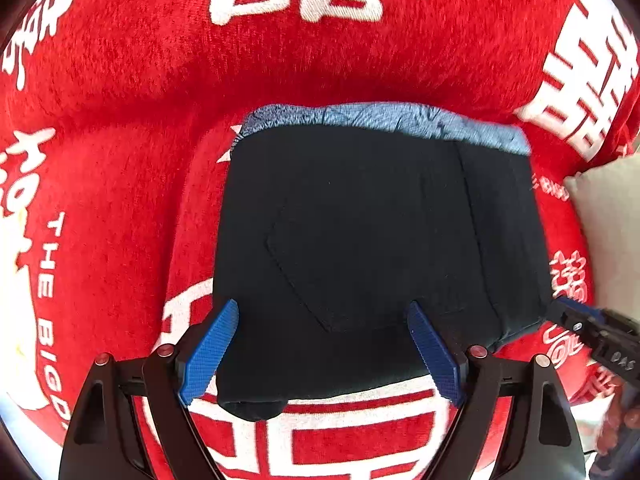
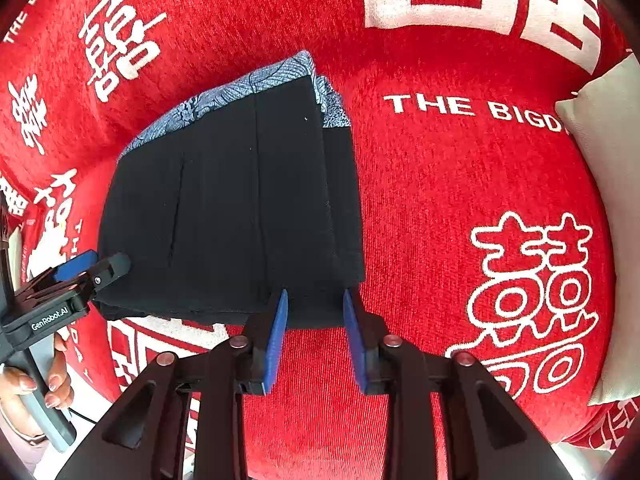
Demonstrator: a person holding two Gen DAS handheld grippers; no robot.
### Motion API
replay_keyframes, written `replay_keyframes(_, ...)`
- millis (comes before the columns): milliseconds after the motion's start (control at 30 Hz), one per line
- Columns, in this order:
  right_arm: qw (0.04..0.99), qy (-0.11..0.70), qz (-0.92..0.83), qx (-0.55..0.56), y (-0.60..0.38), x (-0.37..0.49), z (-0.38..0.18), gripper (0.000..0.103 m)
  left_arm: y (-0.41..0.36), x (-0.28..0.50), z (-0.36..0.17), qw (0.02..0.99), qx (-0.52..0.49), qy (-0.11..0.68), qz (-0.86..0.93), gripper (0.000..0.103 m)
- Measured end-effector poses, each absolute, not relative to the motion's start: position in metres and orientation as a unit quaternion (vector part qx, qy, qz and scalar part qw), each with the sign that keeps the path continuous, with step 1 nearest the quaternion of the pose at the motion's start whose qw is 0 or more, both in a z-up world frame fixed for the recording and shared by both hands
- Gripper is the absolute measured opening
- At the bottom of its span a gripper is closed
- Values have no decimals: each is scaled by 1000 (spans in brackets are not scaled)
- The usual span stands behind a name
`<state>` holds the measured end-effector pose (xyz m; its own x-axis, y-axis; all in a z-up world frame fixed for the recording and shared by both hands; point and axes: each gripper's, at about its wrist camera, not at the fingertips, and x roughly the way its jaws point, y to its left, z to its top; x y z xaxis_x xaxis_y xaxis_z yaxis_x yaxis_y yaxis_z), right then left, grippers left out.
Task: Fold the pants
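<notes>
Black pants (image 1: 360, 220) lie folded into a compact rectangle on the red cover, with a blue patterned lining (image 1: 380, 118) showing along the far edge. My left gripper (image 1: 323, 306) hangs open and wide over the near left part of the bundle, with cloth below its blue fingers (image 1: 212, 348). In the right wrist view the pants (image 2: 224, 208) sit left of centre. My right gripper (image 2: 316, 294) is at their near right corner, jaws parted with the cloth's edge lying flat between the pads. The left gripper (image 2: 104, 260) shows there at the bundle's left edge.
A red plush cover (image 2: 420, 200) with white characters and lettering spreads under everything. A beige cushion (image 2: 608, 200) lies along the right side. A person's hand (image 2: 24, 384) holds the left gripper's handle at the lower left. The right gripper (image 1: 572, 316) shows at the right edge of the left wrist view.
</notes>
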<state>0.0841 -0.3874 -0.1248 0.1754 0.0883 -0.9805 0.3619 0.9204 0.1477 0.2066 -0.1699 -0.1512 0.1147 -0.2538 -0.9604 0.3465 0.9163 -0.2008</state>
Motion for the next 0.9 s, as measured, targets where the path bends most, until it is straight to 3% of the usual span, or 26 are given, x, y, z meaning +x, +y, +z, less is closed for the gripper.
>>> replay_keyframes(167,744,634,-95,188,-397,83,-122,45,-153,218,-142,747,-9,627,-221,90)
replay_keyframes(200,744,633,-96,191,-398,83,-123,48,-149,222,-142,746,-12,628,-221,102)
replay_keyframes(333,740,632,-101,205,-408,80,-125,56,-133,234,-141,749,-21,628,-211,102)
replay_keyframes(500,745,611,-85,254,-429,80,-126,74,-112,256,-148,744,-50,632,-212,102)
replay_keyframes(900,708,586,58,390,-482,116,-183,75,-129,298,-211,663,-56,681,-307,102)
